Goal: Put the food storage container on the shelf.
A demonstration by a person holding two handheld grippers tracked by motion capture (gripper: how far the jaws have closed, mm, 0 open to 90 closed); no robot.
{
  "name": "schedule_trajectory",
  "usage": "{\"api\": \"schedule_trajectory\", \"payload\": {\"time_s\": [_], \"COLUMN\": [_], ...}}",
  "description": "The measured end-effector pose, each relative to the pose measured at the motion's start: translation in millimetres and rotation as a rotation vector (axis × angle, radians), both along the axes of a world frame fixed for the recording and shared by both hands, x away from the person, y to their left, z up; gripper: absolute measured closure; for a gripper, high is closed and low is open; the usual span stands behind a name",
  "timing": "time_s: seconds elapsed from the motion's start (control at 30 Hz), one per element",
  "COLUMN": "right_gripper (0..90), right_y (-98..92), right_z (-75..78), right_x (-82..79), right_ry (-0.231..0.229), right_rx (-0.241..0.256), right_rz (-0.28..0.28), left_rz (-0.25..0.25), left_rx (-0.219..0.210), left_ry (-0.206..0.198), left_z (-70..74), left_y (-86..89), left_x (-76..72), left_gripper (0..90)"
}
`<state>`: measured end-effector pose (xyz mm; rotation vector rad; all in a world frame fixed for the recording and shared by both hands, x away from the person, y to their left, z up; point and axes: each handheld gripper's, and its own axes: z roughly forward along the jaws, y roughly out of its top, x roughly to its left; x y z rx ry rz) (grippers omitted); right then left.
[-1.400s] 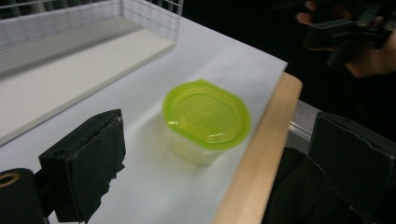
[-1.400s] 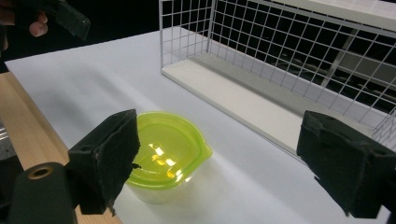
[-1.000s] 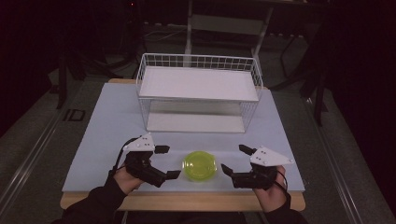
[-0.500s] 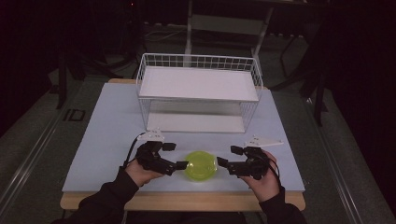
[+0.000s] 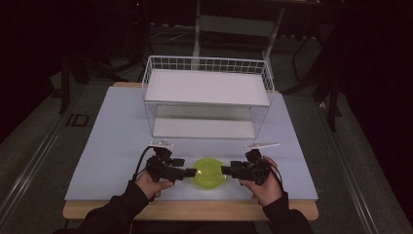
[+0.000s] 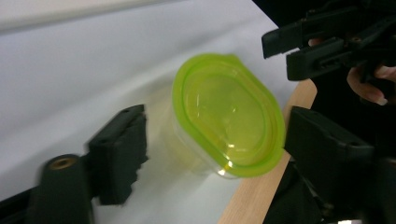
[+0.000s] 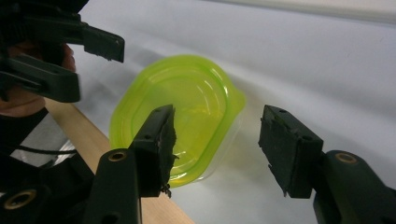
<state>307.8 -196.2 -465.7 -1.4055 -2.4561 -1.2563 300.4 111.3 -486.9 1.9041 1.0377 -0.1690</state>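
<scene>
A clear container with a yellow-green lid [image 5: 209,171] [image 6: 227,114] [image 7: 180,112] sits near the table's front edge. My left gripper [image 5: 193,172] [image 6: 212,149] points at it from the left, jaws open and straddling the container without touching it. From the right comes my right gripper [image 5: 225,169] [image 7: 217,140], also open, its jaws just short of the lid's rim. In each gripper view the other gripper shows beyond the container.
A white wire basket [image 5: 207,97] with a white shelf on top stands at the back middle of the pale table mat [image 5: 112,131]. The wooden table edge [image 5: 195,209] runs just in front of the container.
Both grippers have swung inward from the container's sides and turned level, so their jaws now point at the container. The container has not moved.
</scene>
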Motion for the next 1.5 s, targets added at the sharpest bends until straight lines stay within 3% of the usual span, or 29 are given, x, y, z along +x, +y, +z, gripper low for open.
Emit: {"api": "schedule_trajectory", "payload": {"time_s": [0.03,0.23,0.4,0.43,0.47,0.63,0.77,0.87,1.0,1.03,1.2,1.4,1.5], "right_gripper": [45.0,45.6,53.3,54.4,57.9,64.6,71.4,74.4,79.3,80.4,80.5,80.5,80.7], "right_y": [-0.9,-1.6,1.5,2.4,4.2,8.0,9.9,10.3,9.7,14.1,14.3,13.2,14.6], "right_z": [-3.6,-11.3,-16.9,-18.1,-20.0,-22.5,-21.2,-19.3,-17.6,-13.3,-7.7,9.7,21.8], "right_x": [2.3,7.3,7.9,7.9,7.5,6.1,3.2,0.3,-1.3,-5.7,-7.4,-7.4,-7.7], "right_ry": [0.014,0.067,0.1,0.107,0.123,0.144,0.135,0.139,0.14,0.099,0.069,0.017,-0.013], "right_rx": [-0.002,0.011,0.007,0.006,0.007,-0.003,0.002,0.015,0.038,0.006,0.008,0.039,0.059], "right_rz": [-0.011,-0.027,-0.02,-0.017,-0.014,-0.006,-0.006,-0.006,-0.01,-0.003,-0.009,-0.013,-0.005], "left_rz": [-0.002,-0.011,-0.005,-0.003,-0.001,-0.017,-0.028,0.002,0.015,0.025,0.034,0.052,0.061], "left_rx": [-0.003,0.004,0.003,-0.006,-0.01,-0.039,-0.033,-0.053,-0.038,-0.039,-0.05,-0.093,-0.1], "left_ry": [0.018,0.097,0.121,0.127,0.128,0.157,0.161,0.187,0.165,0.162,0.131,0.085,0.034], "left_z": [-2.9,-16.1,-19.5,-20.0,-19.8,-19.9,-21.0,-20.0,-17.0,-15.9,-9.4,10.4,26.3], "left_y": [0.0,-3.4,-4.5,-4.2,-4.0,-3.5,-7.6,-5.4,-4.5,-3.4,-2.7,1.7,5.7], "left_x": [0.6,1.7,1.9,2.0,2.0,2.5,-0.2,-1.3,-2.5,-2.5,-4.8,-6.4,-8.4], "left_gripper": [30.5,36.1,45.5,45.5,52.2,58.2,63.4,69.0,78.5,80.2,80.8,81.3,81.7]}}
